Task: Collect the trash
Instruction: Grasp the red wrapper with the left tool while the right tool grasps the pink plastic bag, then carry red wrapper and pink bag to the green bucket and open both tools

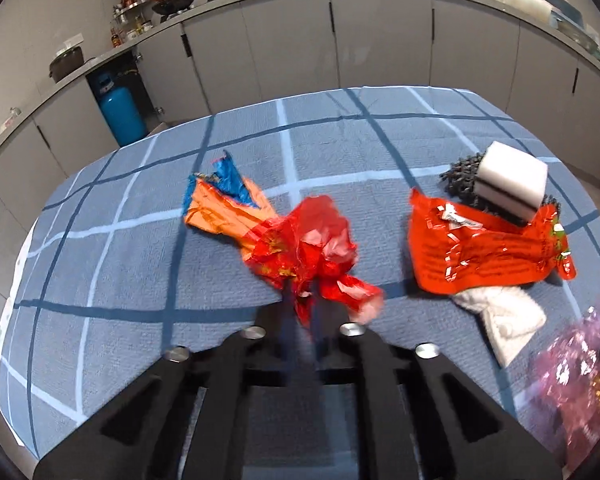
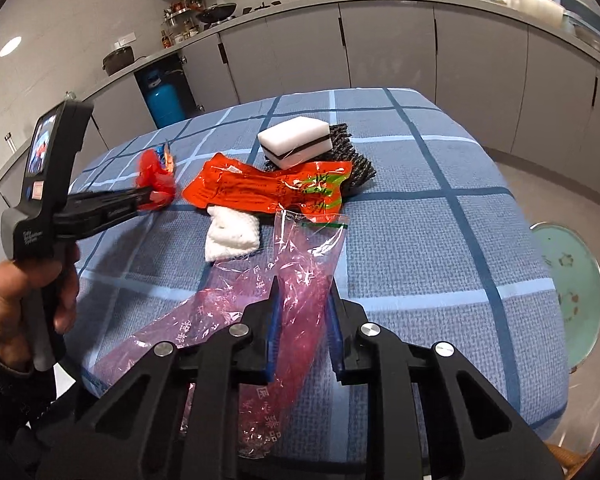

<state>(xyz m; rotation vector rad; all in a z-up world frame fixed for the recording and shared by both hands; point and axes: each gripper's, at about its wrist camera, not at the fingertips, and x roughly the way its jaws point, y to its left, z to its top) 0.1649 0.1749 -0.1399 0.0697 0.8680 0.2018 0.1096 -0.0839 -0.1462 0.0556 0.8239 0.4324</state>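
My left gripper (image 1: 302, 300) is shut on a crumpled red wrapper (image 1: 316, 236) and holds it above the blue checked tablecloth (image 1: 140, 264); it shows from the side in the right wrist view (image 2: 150, 196) with the red wrapper (image 2: 156, 178). An orange-and-blue wrapper (image 1: 220, 204) lies behind it. A flat orange packet (image 1: 484, 252) (image 2: 268, 192) lies at mid-table. My right gripper (image 2: 302, 288) has its jaws around a pink transparent plastic bag (image 2: 296, 280), seemingly gripping it; the bag's edge shows in the left wrist view (image 1: 576, 364).
A white sponge (image 2: 296, 142) rests on a dark scouring mesh (image 2: 356, 160) behind the orange packet. A white cloth (image 2: 232, 232) lies in front of it. Grey kitchen cabinets (image 2: 388, 48) run behind. A blue gas cylinder (image 1: 120, 114) stands left. A green round stool (image 2: 572, 276) stands right.
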